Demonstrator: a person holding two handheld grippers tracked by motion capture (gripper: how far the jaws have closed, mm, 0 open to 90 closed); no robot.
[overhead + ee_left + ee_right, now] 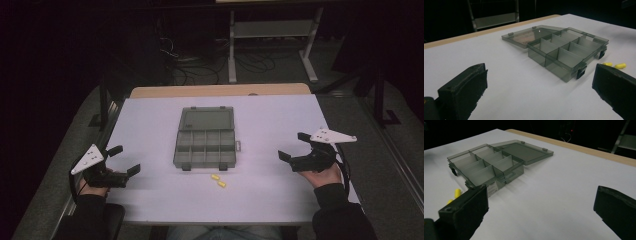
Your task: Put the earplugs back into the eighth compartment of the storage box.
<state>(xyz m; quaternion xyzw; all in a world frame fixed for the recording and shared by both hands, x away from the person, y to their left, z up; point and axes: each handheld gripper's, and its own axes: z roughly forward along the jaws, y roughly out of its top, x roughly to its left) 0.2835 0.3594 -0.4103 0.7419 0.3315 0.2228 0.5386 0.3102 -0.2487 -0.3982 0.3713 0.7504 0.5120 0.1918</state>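
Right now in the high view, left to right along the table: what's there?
left gripper → open compartment box → two yellow pieces, just in front of the box's right part → right gripper.

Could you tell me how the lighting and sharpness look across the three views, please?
High view: table evenly lit, surroundings nearly black, soft shadows under both grippers. Left gripper view: box sharp, a small glare spot on its lid, near jaws slightly soft. Right gripper view: the same box clear, background dark, jaws dim and soft-edged.
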